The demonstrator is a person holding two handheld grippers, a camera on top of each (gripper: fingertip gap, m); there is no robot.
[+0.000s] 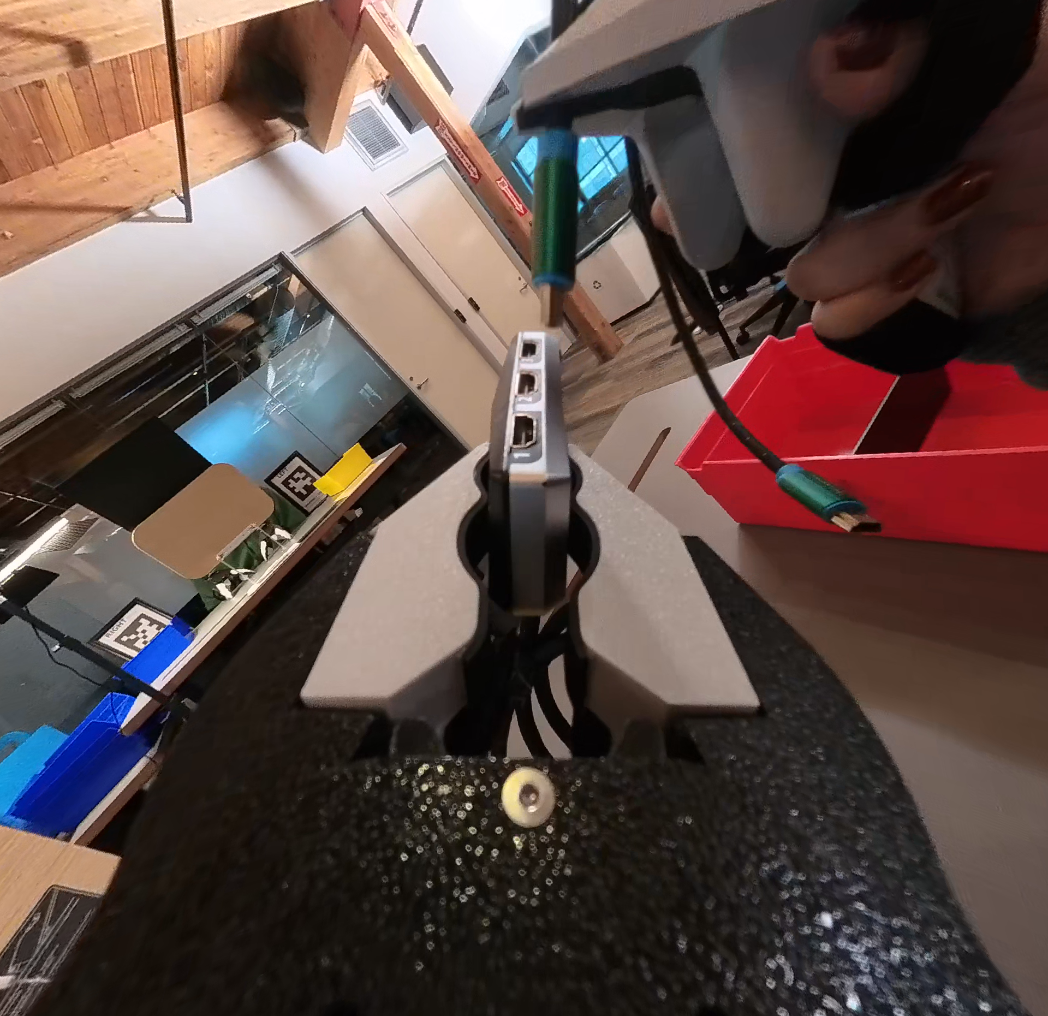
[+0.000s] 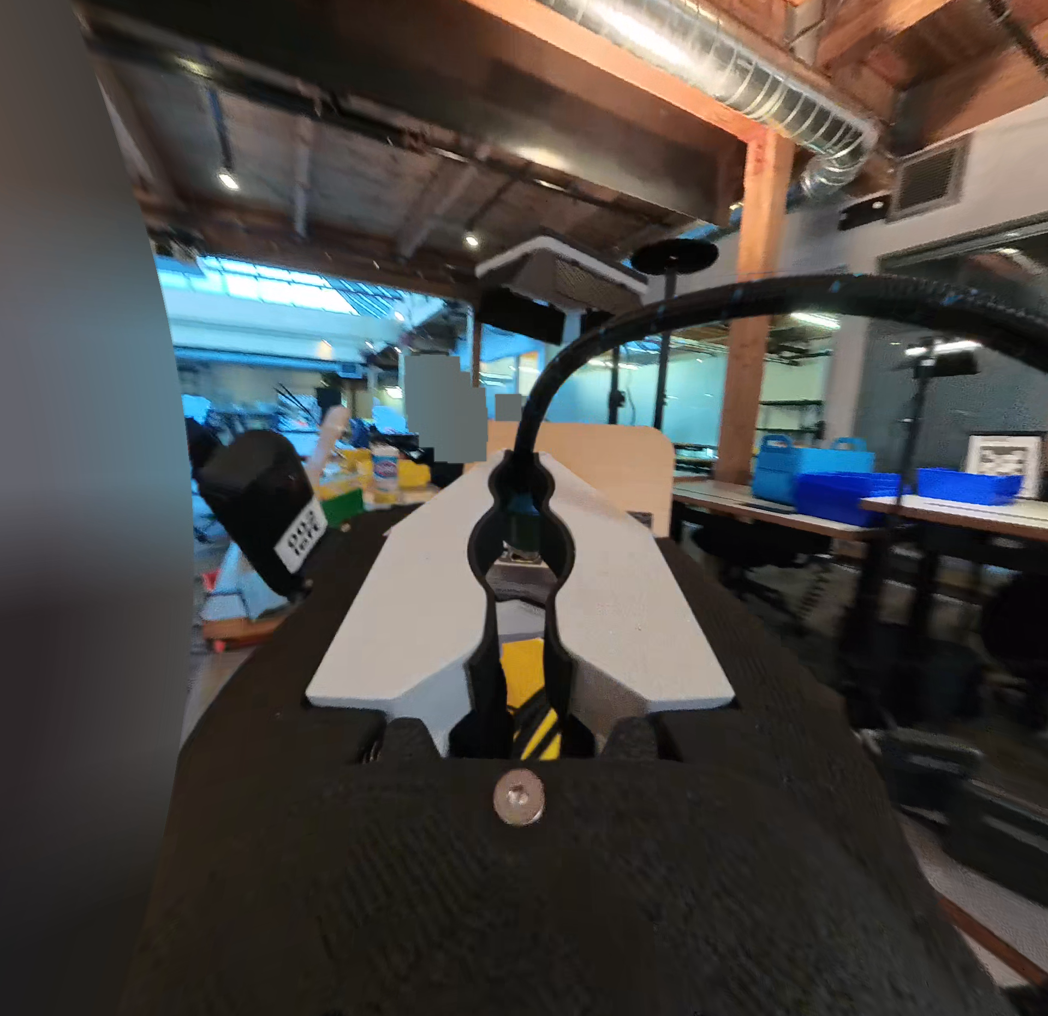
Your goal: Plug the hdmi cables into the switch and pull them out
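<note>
The left tongs (image 1: 530, 478) clamp the grey switch (image 1: 528, 416), ports outward. The right tongs (image 2: 524, 478), closed on a green hdmi plug (image 1: 554, 220), hold its tip just beyond the far port. Slight misalignment could jam the tip against the port rim; the dangling second plug (image 1: 825, 501) may snag.

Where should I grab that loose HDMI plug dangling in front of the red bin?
Grip the loose plug by its green metal shell, behind the gold tip and ahead of the cable. It points right and slightly down before the red bin, so close on its flat sides from above.
</note>
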